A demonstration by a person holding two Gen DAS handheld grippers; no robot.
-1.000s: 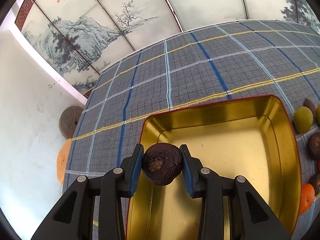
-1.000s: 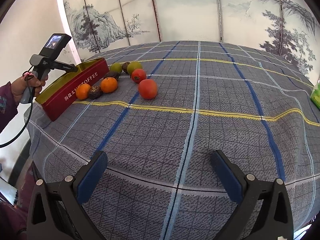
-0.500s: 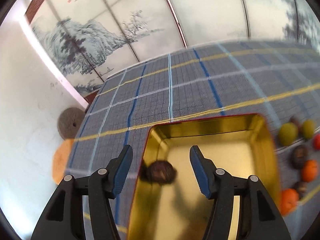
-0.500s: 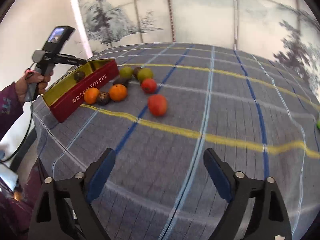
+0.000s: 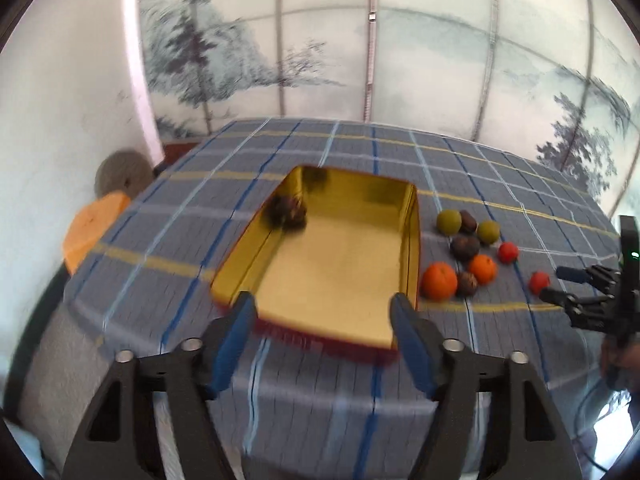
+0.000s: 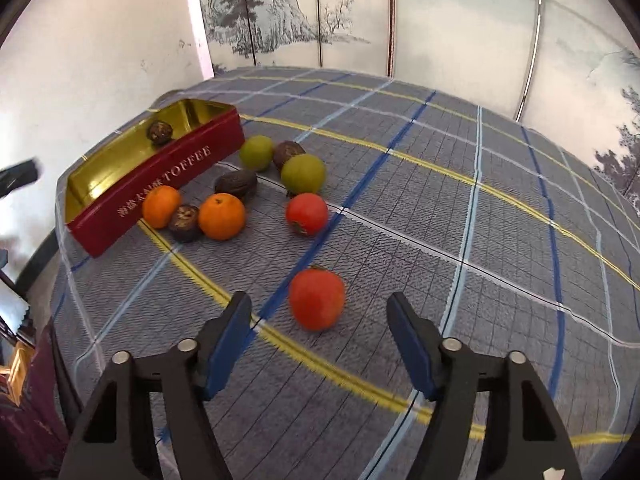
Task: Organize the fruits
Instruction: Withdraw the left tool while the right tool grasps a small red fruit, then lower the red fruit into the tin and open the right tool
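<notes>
Gold-lined toffee tin [image 6: 120,158] holds one dark wrinkled fruit [image 6: 160,132] — left gripper [image 5: 322,334] gapes empty, right gripper [image 6: 318,334] spread wide before the nearest red fruit [image 6: 317,299], probably next to be grasped.

Black grippers with blue pads

The left gripper [image 5: 322,336] and right gripper [image 6: 318,334] match: black angular plastic arms, blue fingertips [image 6: 228,344], silver screws at the joints. A dark purple sleeve [image 6: 30,408] shows near left.
</notes>
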